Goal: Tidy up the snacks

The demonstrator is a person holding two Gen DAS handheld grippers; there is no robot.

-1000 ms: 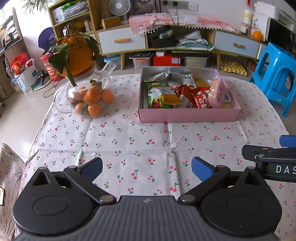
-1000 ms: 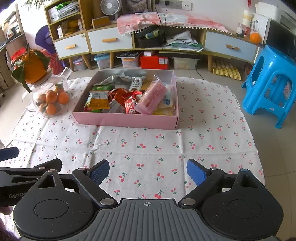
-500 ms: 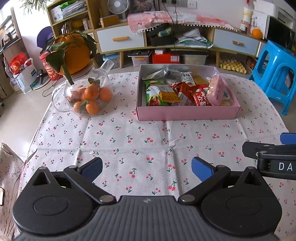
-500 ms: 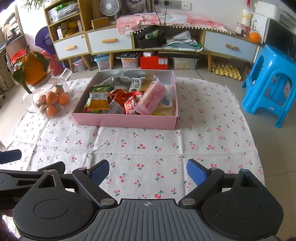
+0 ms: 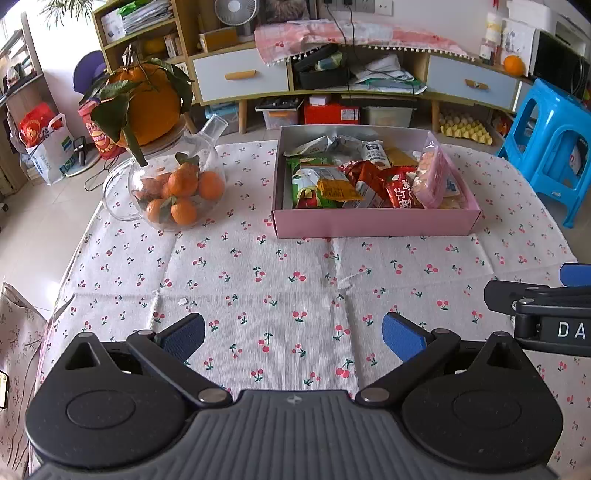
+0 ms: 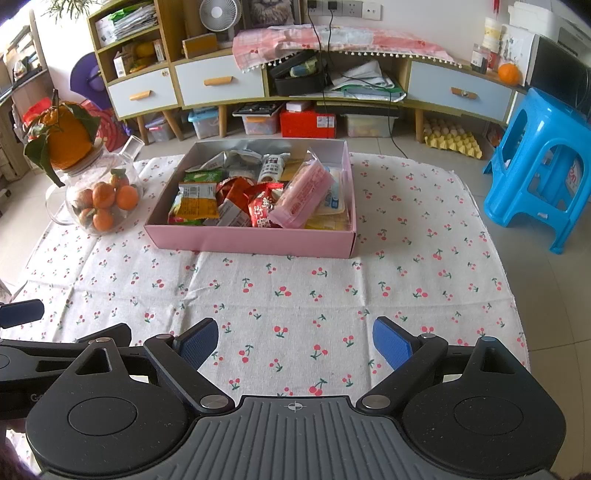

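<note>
Pink snack box on cherry tablecloth, open empty tongs

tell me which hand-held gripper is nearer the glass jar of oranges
Left. The left hand-held gripper hovers open over the cloth with the glass jar of oranges ahead to its left; the right hand-held gripper sits further right, the jar far off to its left.

A home living room. A low sideboard with pale drawers runs along the wall, cluttered with papers, a fan and a fringed cloth. A blue plastic stool stands on the tiled floor. The worktop wears a cherry-print cloth, with a jar of oranges.
</note>
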